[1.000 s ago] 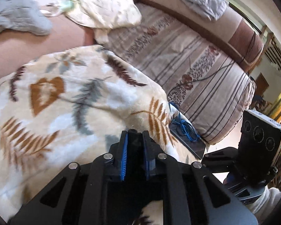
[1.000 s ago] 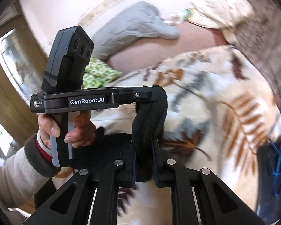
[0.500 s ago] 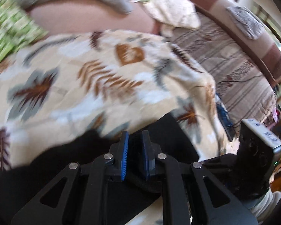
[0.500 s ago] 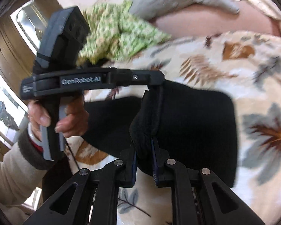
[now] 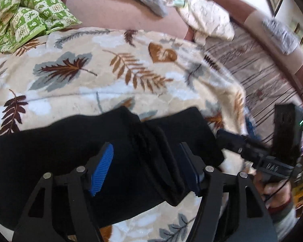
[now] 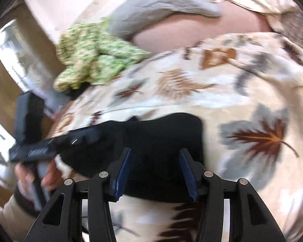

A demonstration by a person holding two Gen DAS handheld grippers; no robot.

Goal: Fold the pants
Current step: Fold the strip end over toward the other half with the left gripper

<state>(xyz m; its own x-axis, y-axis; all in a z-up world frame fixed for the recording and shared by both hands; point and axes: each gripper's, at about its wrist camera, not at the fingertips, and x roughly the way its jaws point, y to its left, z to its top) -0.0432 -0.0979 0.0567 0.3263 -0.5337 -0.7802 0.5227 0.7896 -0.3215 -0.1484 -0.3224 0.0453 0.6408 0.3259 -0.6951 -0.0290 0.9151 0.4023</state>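
Pants (image 5: pixel 74 151), black and thick, lie on the leaf-patterned blanket (image 5: pixel 115 74) that covers the bed, bunched into layered folds at one end. The left gripper (image 5: pixel 146 167) hangs just above this stacked end with its jaws spread wide, holding nothing. The right gripper (image 6: pixel 154 171) is spread too, over the same cloth. Probably both are free so the bundle can rest flat while a new hold is chosen.
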